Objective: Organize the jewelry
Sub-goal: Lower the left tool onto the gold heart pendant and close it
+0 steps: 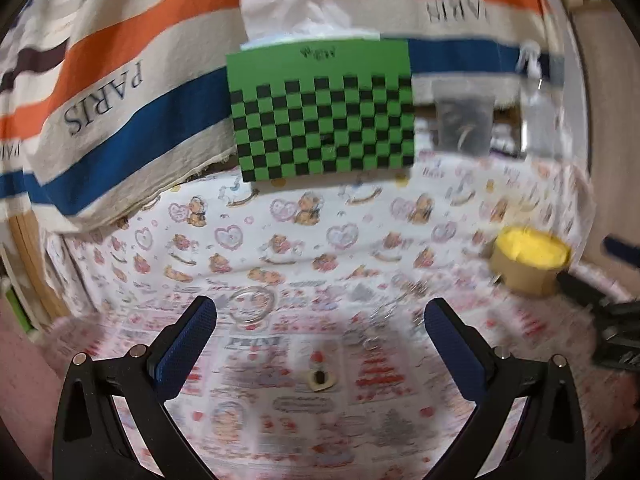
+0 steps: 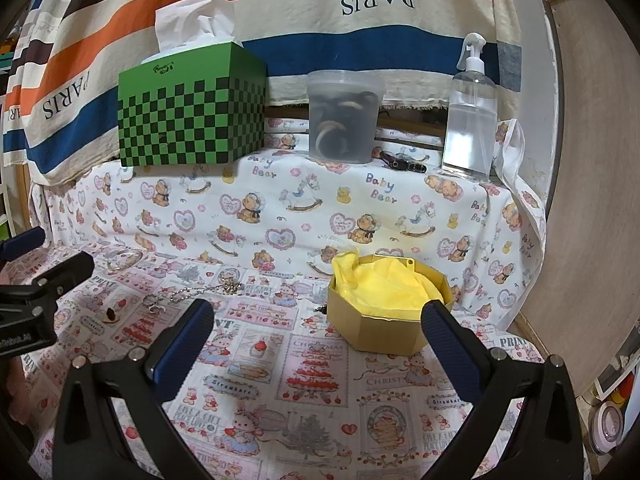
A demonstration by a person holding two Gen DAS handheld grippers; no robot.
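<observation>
Jewelry lies loose on the printed cloth [image 2: 312, 364] ahead of us: a clear round bangle [image 2: 124, 259], a silvery bead chain [image 2: 208, 291], a small metal ring [image 2: 154, 303] and a dark-centred ring [image 2: 112, 314], all well left of the gold octagonal box [image 2: 380, 328] lined with yellow tissue [image 2: 380, 284]. Our left gripper [image 1: 320, 320] and right gripper [image 2: 316, 320] both have their blue-padded fingers spread apart, holding nothing. We judge the step in hand to be the left gripper's approach to a first piece; its view is blurred, with the bangle just beyond its left finger. To do this well, we should lower until one pad slips inside the bangle's rim and one stays outside, then close gently. The right gripper, beside the box, can steady it.
</observation>
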